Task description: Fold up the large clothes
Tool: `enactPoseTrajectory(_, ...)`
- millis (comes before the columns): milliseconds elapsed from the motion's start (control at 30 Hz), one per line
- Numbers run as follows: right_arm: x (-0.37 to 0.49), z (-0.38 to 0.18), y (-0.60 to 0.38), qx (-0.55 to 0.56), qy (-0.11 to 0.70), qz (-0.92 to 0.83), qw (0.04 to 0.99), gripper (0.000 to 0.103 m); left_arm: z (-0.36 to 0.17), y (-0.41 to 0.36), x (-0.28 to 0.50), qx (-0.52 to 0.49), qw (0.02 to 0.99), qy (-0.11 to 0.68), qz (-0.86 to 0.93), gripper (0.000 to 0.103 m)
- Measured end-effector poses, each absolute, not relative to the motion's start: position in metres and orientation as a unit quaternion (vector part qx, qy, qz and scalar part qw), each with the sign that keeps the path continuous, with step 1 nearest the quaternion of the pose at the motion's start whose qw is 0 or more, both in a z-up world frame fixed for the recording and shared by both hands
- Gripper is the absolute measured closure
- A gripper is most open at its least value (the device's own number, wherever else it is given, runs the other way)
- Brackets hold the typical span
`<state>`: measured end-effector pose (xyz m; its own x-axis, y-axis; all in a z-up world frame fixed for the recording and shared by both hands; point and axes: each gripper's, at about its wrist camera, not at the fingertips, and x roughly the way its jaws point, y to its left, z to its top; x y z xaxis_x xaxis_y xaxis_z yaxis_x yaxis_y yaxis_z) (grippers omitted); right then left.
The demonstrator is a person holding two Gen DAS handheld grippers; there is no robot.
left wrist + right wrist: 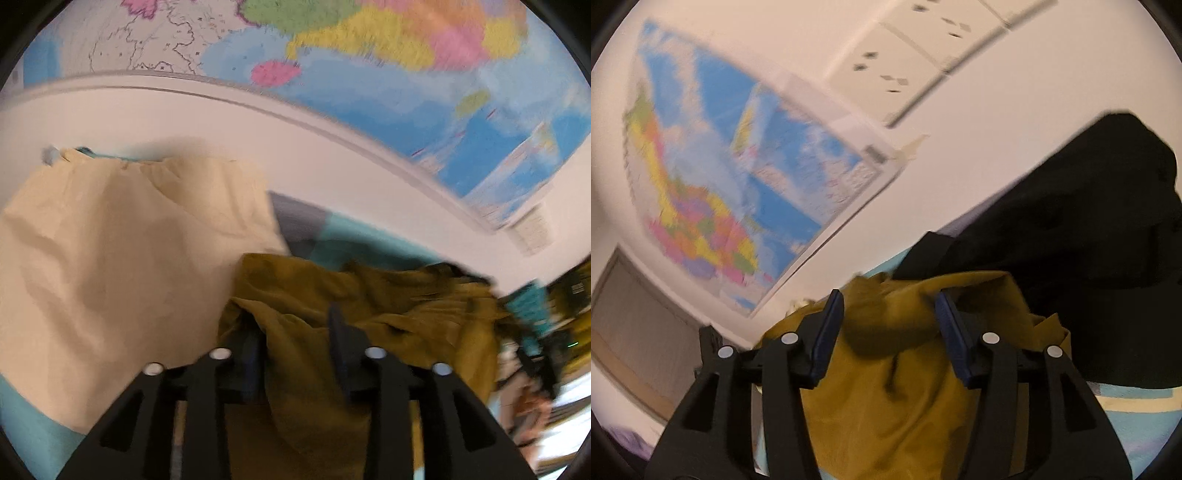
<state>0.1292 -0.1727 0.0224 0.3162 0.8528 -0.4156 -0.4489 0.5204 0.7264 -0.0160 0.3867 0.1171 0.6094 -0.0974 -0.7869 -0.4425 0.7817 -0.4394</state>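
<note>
The mustard-yellow garment (369, 306) lies in a crumpled heap on the teal bedcover (351, 236), right under both claws. A cream garment (129, 258) is spread out beside it, and a black garment (1071, 229) is piled on its other side. A big map (738, 177) hangs on the wall behind.

The left gripper (295, 332) has its jaws apart, with a fold of the yellow cloth bunched up between them, but the pads do not squeeze it. The right gripper (890, 317) is open too, with yellow cloth bulging in the gap.

The cloth looks soft, thin and floppy. I think it is light and will sag and slide if you grab it in the middle. It would be better to pinch it at an edge or a corner, one claw at each end, so it hangs flat.
</note>
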Motion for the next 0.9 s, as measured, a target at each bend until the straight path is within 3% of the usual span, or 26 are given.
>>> enactPoseTrajectory(100,0.103,0.035,-0.164,0.187,0.386,0.438,0.790,0.051,0.131,0.384,-0.038,-0.323,0.860,0.388,0.067,0.058)
enactPoseTrajectory(233,0.065,0.038,-0.134,0.074,0.364,0.459,0.807,0.051,0.153,0.351,-0.063,-0.219,0.905,0.357,0.068,0.053)
enactPoseTrajectory(433,0.062,0.010,-0.085,-0.026,0.377,0.441,0.814,0.051,0.133,0.304,-0.051,-0.132,0.908,0.395,0.046,0.051)
enactPoseTrajectory(700,0.100,-0.022,-0.072,-0.004,0.426,0.402,0.810,0.058,0.060,0.296,-0.013,-0.078,0.876,0.465,0.106,0.052)
enactPoseTrajectory(767,0.092,-0.011,-0.080,0.009,0.418,0.414,0.809,0.051,0.071,0.294,-0.024,-0.081,0.888,0.442,0.101,0.052)
enactPoseTrajectory(900,0.059,0.016,-0.133,0.038,0.367,0.442,0.818,0.039,0.096,0.297,-0.077,-0.078,0.918,0.377,0.094,0.037)
